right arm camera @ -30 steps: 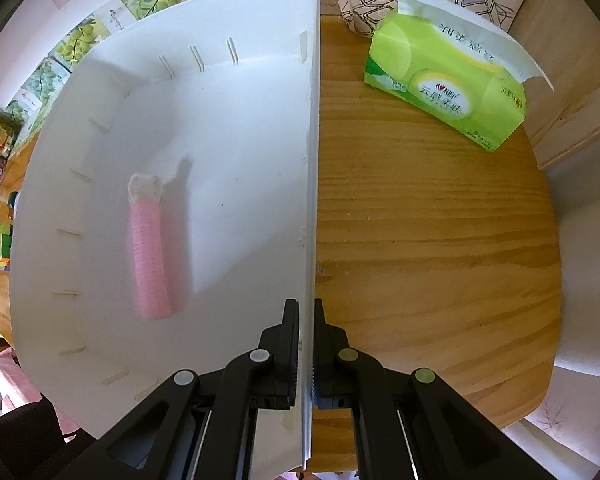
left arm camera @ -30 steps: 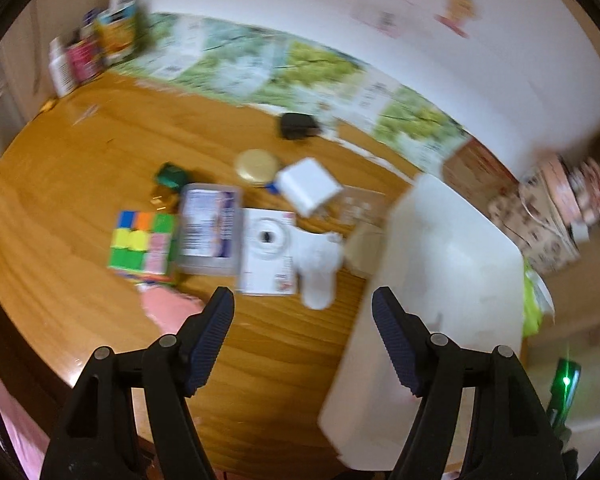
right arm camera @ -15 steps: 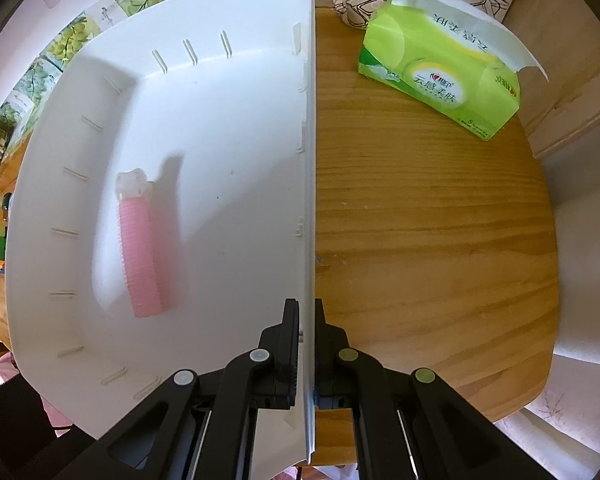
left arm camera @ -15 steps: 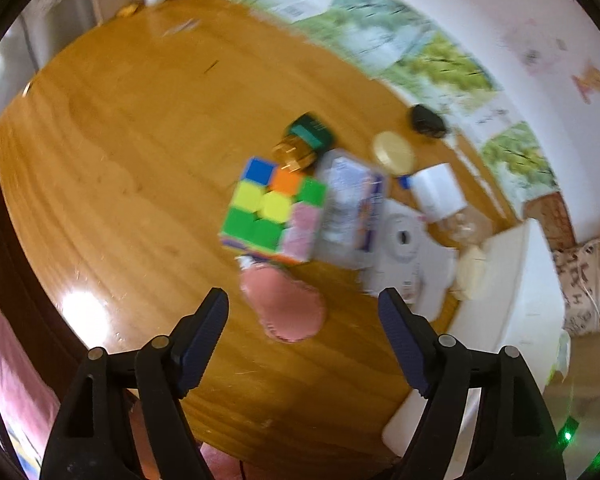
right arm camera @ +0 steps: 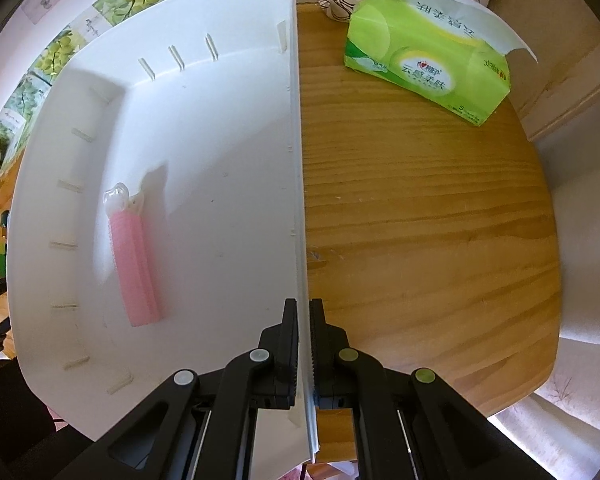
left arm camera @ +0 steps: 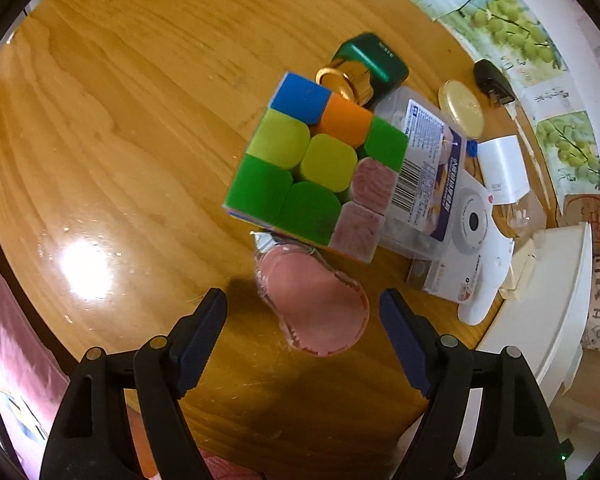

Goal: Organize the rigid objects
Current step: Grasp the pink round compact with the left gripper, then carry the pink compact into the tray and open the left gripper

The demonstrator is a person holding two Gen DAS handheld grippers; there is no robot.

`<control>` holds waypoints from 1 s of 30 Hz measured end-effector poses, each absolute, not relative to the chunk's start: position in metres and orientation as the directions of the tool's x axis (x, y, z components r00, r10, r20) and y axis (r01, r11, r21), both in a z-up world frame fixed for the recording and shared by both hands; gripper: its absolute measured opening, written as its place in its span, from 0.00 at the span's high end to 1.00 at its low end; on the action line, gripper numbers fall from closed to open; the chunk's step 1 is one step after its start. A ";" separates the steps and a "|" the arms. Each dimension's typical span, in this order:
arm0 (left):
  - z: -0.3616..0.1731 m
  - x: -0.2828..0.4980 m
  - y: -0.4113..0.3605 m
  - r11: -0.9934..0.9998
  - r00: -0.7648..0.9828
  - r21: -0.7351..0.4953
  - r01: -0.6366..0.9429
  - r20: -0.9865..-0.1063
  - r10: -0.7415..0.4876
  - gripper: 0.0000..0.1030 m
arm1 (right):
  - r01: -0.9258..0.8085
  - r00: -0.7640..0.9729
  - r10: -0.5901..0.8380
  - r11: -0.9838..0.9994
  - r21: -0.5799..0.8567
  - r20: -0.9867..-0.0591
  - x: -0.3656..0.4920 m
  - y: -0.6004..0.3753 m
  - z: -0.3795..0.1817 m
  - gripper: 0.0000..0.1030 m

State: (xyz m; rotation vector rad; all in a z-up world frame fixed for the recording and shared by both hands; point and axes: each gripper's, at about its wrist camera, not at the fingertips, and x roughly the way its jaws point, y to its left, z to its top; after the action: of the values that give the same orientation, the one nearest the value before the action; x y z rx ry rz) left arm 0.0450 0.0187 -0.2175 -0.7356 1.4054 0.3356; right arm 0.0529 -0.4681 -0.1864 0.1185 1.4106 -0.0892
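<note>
One pink puff (left arm camera: 314, 308) lies between the spread left gripper (left arm camera: 303, 322) fingers, touching the cube (left arm camera: 316, 176). Probably light, compressible: grip its edges. Right gripper (right arm camera: 304, 320) clamps the bin (right arm camera: 296, 160) wall.

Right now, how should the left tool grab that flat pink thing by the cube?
Probably pinch the flat pink packet across its narrow middle, coming straight down from above. It lies flat on the table between the open left tool, and its far end touches the puzzle cube.
</note>
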 end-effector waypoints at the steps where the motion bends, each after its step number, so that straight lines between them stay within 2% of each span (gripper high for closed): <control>1: -0.220 0.047 0.018 0.736 0.161 -0.265 -0.623 -0.964 -0.212 0.21 | 0.135 0.156 0.009 0.990 0.031 -0.988 0.053 -0.469 -0.187 0.96; 12: -0.219 0.074 -0.003 0.769 0.119 -0.179 -0.614 -0.984 -0.135 0.22 | 0.140 0.130 -0.003 0.990 0.016 -0.992 0.061 -0.473 -0.189 0.96; 16: -0.216 0.079 -0.010 0.781 0.103 -0.138 -0.609 -0.990 -0.094 0.37 | 0.135 0.123 -0.006 0.991 0.011 -0.992 0.063 -0.474 -0.190 0.96; 24: -0.216 0.079 -0.008 0.777 0.101 -0.153 -0.611 -0.988 -0.116 0.38 | 0.121 0.114 -0.005 0.993 0.009 -0.993 0.066 -0.468 -0.194 0.96; 30: -0.210 0.048 -0.009 0.790 0.104 -0.152 -0.594 -0.988 -0.112 0.38 | 0.089 0.106 -0.003 0.996 0.006 -0.994 0.066 -0.460 -0.199 0.96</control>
State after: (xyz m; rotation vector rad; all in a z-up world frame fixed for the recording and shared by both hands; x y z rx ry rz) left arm 0.0482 -0.0089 -0.2104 -0.6102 1.4445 0.3896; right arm 0.0657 -0.4596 -0.1987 0.0708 1.4638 -0.0682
